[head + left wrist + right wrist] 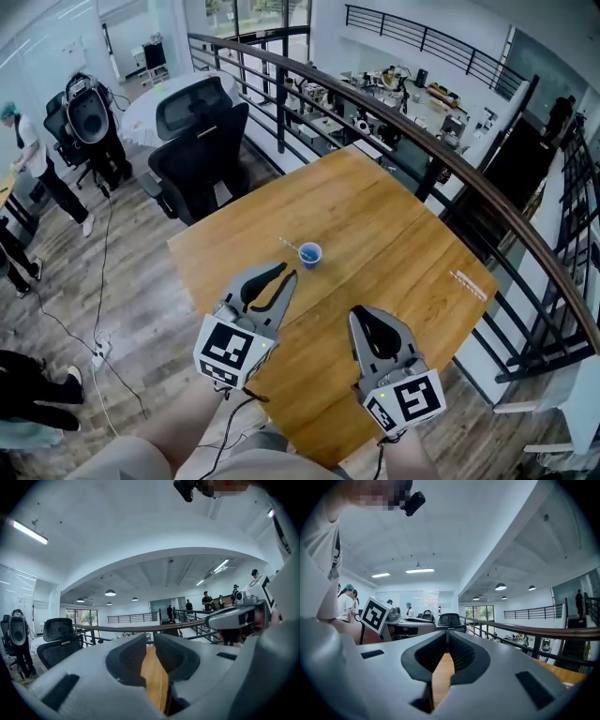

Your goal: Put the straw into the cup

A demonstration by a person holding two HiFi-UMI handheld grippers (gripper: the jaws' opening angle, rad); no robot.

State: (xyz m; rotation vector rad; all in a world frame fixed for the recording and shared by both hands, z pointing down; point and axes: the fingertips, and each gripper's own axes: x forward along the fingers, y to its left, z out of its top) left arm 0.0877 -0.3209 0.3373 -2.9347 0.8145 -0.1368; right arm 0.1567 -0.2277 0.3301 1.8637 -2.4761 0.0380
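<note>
Fingers (129, 660) of the left gripper (151, 639) are narrowly apart, those of the right gripper (446, 637) closed, both empty. One blue cup (309, 254) and one straw (290, 245) against it are shown on the counter (394, 234) by the head view only.

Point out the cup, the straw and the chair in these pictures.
cup (310, 254), head view, its open top.
straw (287, 244), head view, about mid-length.
chair (208, 150), head view, its black backrest.

no legible txt, nos. or brands, sticker (469, 284) at table (394, 234) edge too small to read
</note>
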